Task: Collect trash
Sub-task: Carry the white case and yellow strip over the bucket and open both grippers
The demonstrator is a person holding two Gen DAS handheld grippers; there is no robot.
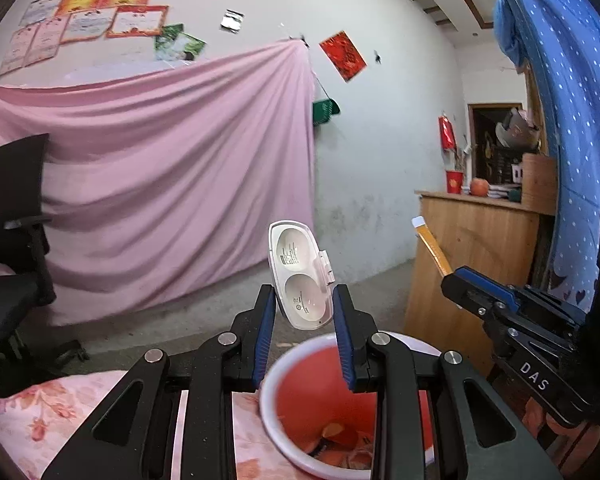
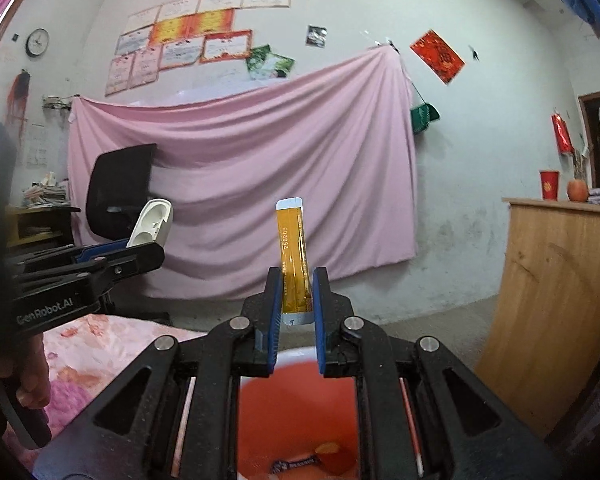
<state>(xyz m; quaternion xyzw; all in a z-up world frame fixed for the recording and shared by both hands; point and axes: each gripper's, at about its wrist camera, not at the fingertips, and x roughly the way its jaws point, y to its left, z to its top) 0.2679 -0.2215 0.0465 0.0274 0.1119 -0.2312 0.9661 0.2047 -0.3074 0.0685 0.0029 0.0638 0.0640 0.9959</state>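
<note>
While left tongs (image 1: 304, 312) clamp white case (image 1: 300, 276), right tongs (image 2: 297, 300) pinch orange sachet (image 2: 294, 260) narrowly

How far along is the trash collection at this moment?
Partly done: the red bucket with a white rim already holds scraps, including a dark candy wrapper. In hand: the left gripper clamps a white plastic two-cup case, and the right gripper clamps a long orange sachet, both above the bucket. Left: dropping both in.
</note>
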